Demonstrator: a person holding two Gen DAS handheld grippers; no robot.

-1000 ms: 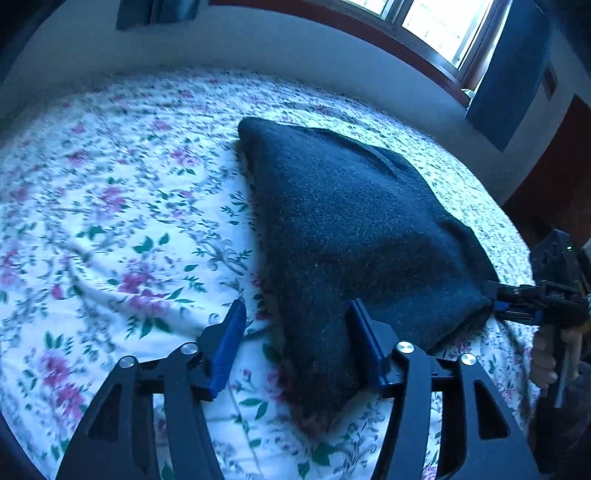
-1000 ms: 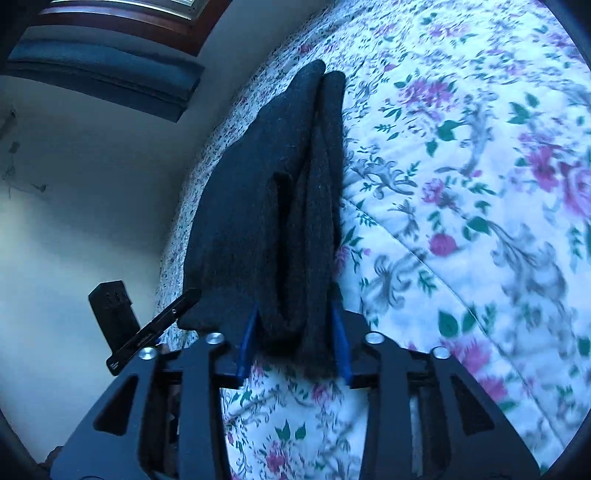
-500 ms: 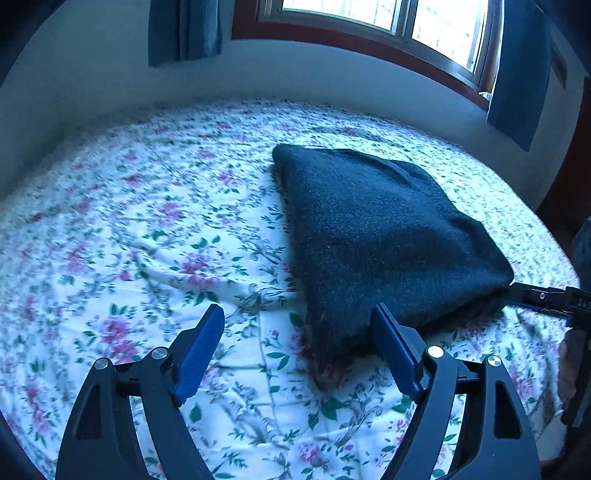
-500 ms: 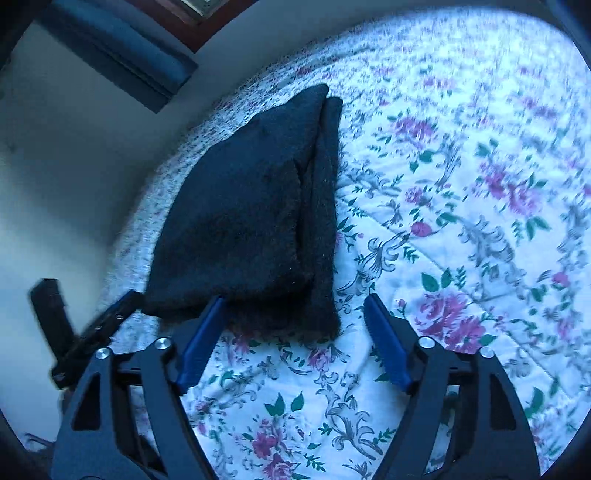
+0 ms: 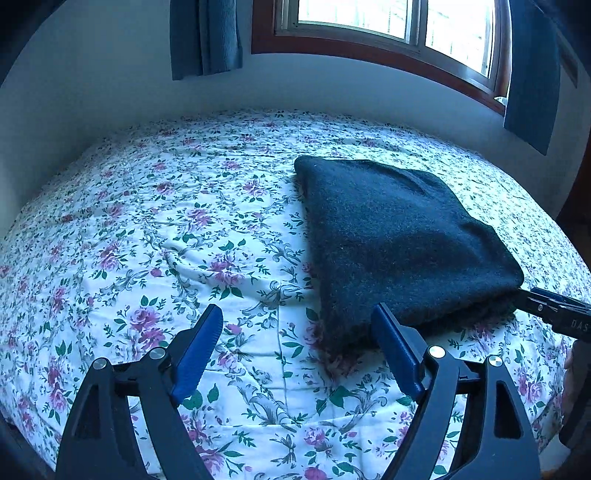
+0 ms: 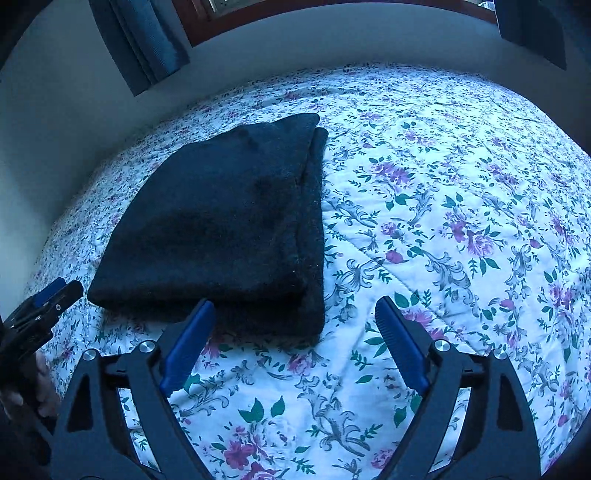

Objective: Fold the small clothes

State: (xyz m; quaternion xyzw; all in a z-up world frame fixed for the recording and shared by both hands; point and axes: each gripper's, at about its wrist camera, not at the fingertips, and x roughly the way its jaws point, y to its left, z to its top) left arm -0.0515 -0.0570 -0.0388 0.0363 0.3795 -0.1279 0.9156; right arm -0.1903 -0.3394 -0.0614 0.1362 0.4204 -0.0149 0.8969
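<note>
The floral bedspread fills both views, white with purple blooms and green leaves, running up to a pale wall. At twelve o'clock in the left wrist view sits a wood-framed window, blue curtains hanging either side. On the spread lies the folded dark garment, a thick, fuzzy stack with layered edges, resting flat at about two o'clock from the left gripper. That gripper hovers over bare bedding, its blue-padded fingers spread wide, nothing between them; the right-hand pad sits just in front of the garment's near corner. Over in the right wrist view, the garment sits at eleven o'clock from the right gripper, whose blue fingers are also spread wide and empty, the left pad just beside the garment's near edge. At nine o'clock there, the left gripper's tip peeks in beside the fabric.
</note>
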